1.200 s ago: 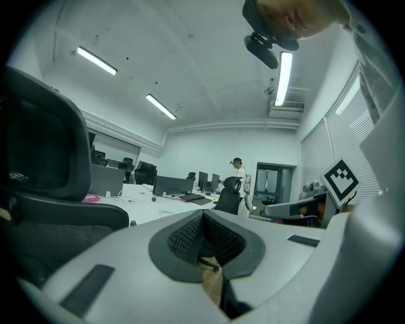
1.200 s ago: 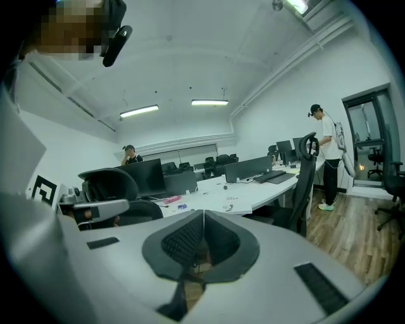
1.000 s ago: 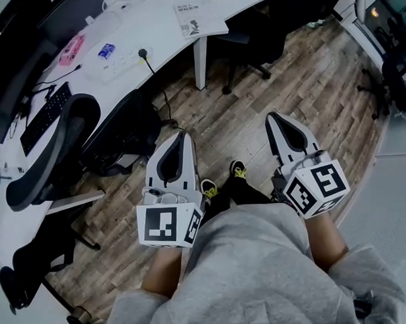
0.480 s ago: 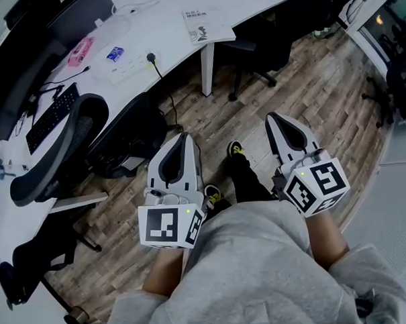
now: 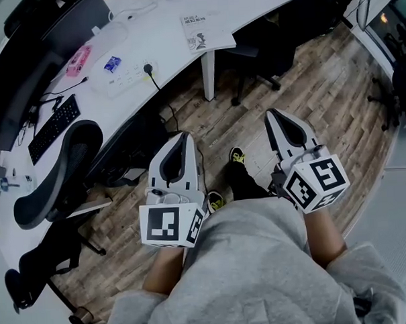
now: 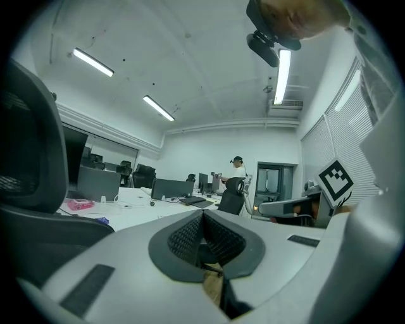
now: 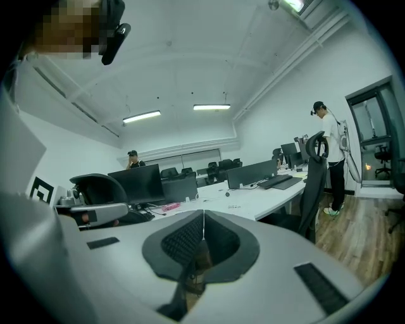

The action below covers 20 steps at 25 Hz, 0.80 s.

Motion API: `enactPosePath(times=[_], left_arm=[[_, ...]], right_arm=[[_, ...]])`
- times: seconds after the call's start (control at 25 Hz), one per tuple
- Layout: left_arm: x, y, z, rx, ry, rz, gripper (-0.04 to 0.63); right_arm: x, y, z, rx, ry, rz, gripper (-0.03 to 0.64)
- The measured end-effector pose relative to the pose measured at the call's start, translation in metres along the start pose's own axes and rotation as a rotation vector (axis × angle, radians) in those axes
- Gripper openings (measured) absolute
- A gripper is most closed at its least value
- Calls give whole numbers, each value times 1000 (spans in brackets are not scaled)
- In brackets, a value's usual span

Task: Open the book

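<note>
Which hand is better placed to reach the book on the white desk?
Left, narrowly. The book lies nearly straight ahead of the left gripper; the right gripper would have to angle leftward. Both are shut, empty and far off.

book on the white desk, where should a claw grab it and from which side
The book lies flat and closed, cover up, by the near edge of the desk. Probably pinch only the cover at its near right corner, coming low from the floor side. Which side is the spine is too small to tell.
</note>
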State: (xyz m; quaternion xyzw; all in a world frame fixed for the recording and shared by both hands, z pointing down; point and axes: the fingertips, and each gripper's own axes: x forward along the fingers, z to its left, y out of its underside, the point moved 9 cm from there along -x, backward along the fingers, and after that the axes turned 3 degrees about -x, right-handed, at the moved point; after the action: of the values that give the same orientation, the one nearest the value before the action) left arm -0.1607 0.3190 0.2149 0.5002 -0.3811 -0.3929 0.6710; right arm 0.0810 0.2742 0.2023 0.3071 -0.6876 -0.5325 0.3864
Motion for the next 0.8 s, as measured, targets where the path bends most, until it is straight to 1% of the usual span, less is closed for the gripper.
enactPosePath(times=[0.48, 0.68, 0.8], left_arm=[[99, -7, 7, 14, 3, 40, 8], [139, -17, 13, 28, -16, 46, 8], [155, -23, 14, 32, -35, 48, 8]], right_arm=[[51, -5, -81, 53, 26, 23, 25], [76, -13, -114, 71, 25, 21, 25], [90, -17, -128, 70, 9, 26, 25]])
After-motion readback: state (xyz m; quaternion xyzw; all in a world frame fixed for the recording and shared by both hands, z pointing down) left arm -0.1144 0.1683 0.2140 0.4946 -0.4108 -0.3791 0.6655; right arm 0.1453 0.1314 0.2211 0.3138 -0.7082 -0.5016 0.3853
